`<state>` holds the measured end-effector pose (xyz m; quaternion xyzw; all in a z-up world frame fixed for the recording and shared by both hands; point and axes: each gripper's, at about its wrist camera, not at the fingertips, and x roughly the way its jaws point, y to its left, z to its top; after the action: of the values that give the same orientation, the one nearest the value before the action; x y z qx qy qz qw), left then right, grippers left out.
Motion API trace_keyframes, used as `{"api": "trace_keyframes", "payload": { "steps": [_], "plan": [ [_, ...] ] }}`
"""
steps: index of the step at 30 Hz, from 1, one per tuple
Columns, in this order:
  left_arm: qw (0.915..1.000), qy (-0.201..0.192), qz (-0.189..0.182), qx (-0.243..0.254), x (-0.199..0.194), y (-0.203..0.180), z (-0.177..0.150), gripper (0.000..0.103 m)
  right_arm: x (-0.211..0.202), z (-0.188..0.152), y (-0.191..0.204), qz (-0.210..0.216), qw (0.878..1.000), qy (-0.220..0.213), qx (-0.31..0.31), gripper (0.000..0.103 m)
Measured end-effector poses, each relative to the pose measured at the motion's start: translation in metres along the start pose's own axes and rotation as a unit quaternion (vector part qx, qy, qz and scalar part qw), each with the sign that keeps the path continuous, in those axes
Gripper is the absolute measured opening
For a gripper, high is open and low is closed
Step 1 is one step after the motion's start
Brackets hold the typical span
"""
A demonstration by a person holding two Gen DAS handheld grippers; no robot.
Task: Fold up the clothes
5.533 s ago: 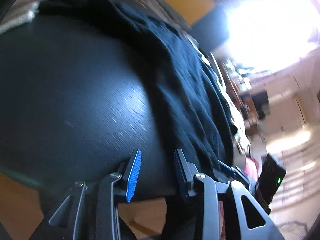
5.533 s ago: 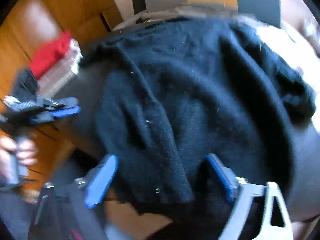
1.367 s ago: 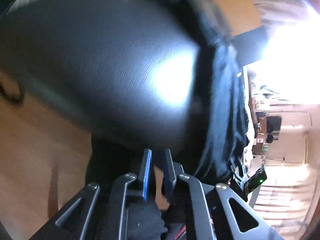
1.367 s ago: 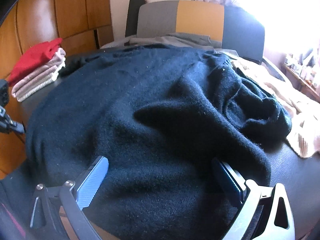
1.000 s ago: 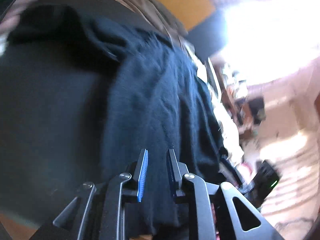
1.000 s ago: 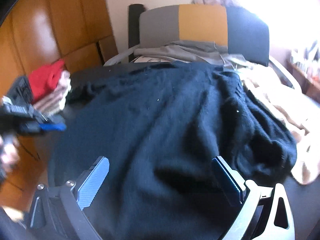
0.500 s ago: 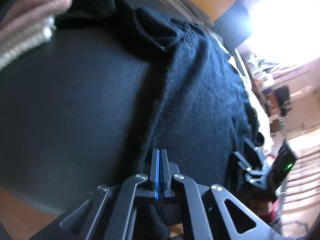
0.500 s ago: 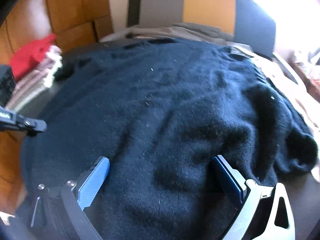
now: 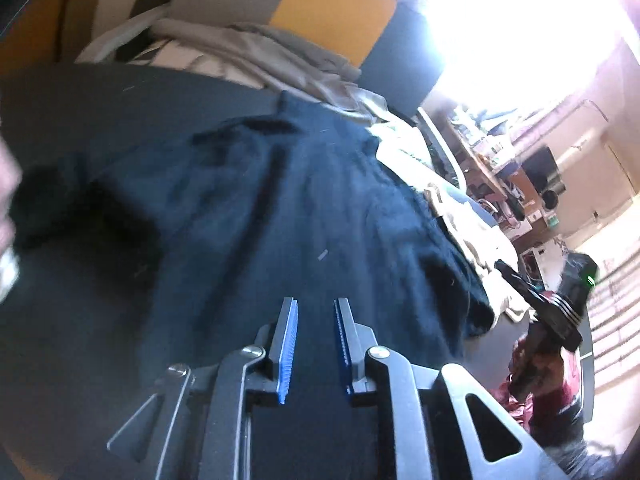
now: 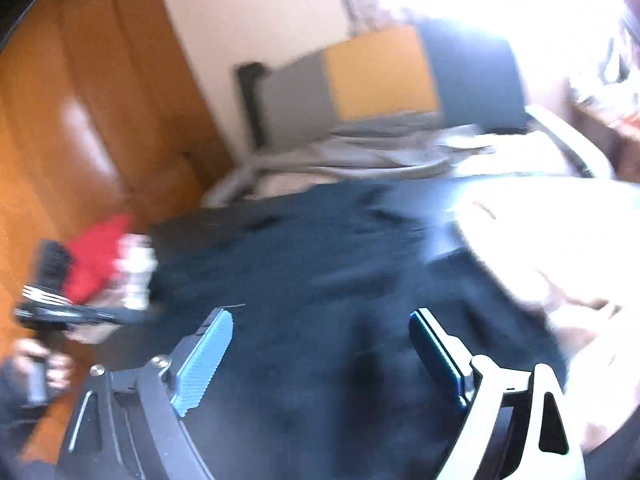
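Dark sweater: spread across the black table, one edge bunched at the left.
Left tool: released, pads slightly apart, nothing between them, above the sweater's near edge.
Right tool: released, pads wide apart, over the sweater; view blurred.
Cream garment: beside the sweater, right.
Red and pale folded stack: left end.
Chair: behind the table, grey garment draped on it.

A chair back in grey, yellow and dark panels stood behind the dark table. Glossy orange wood panelling covered the left wall, and a blown-out bright window flooded the right, above cluttered shelves.
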<state>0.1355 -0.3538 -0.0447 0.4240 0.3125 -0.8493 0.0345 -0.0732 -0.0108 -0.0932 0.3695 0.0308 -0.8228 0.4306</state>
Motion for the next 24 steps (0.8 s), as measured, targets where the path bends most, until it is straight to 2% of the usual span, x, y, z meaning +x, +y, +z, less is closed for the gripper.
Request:
{"api": "trace_keyframes", "payload": {
  "steps": [1,3,6,10,11,12,14,15,18,20,24],
  "plan": [
    [1.0,0.003,-0.001,0.002,0.013,-0.004,0.006,0.018,0.015,0.007,-0.01,-0.011,1.0,0.022,0.001,0.054],
    [0.9998,0.013,-0.004,0.012,0.03,-0.003,0.013,0.018,0.047,0.018,-0.028,-0.028,0.998,0.065,0.003,0.044],
    [0.9992,0.024,0.015,0.03,0.046,0.002,0.014,0.018,0.081,0.029,-0.051,-0.053,0.994,0.097,0.002,0.044],
    [0.9977,0.05,0.03,0.035,0.083,0.002,0.012,0.018,0.104,0.03,-0.06,-0.065,0.99,0.123,-0.017,0.045],
    [0.9981,0.049,0.025,0.029,0.086,0.006,0.01,0.017,0.109,0.03,-0.062,-0.067,0.989,0.13,-0.022,0.047],
    [0.9986,0.045,0.017,0.024,0.087,0.009,0.008,0.018,0.114,0.03,-0.064,-0.07,0.988,0.136,-0.028,0.054],
    [0.9992,0.039,0.002,0.012,0.089,0.015,0.005,0.018,0.123,0.029,-0.062,-0.084,0.984,0.146,-0.051,0.056],
    [0.9993,0.037,-0.005,0.006,0.089,0.018,0.004,0.018,0.126,0.027,-0.055,-0.1,0.981,0.148,-0.074,0.054],
    [0.9989,0.03,-0.03,-0.018,0.085,0.029,0.0,0.018,0.126,0.027,-0.037,-0.109,0.978,0.148,-0.103,0.012],
    [0.9988,0.027,-0.035,-0.02,0.083,0.031,-0.001,0.018,0.123,0.03,-0.032,-0.109,0.979,0.146,-0.093,0.012],
    [0.9985,0.023,-0.044,-0.023,0.079,0.035,-0.004,0.017,0.094,0.044,-0.033,-0.107,0.988,0.102,-0.05,0.012]
  ]
}}
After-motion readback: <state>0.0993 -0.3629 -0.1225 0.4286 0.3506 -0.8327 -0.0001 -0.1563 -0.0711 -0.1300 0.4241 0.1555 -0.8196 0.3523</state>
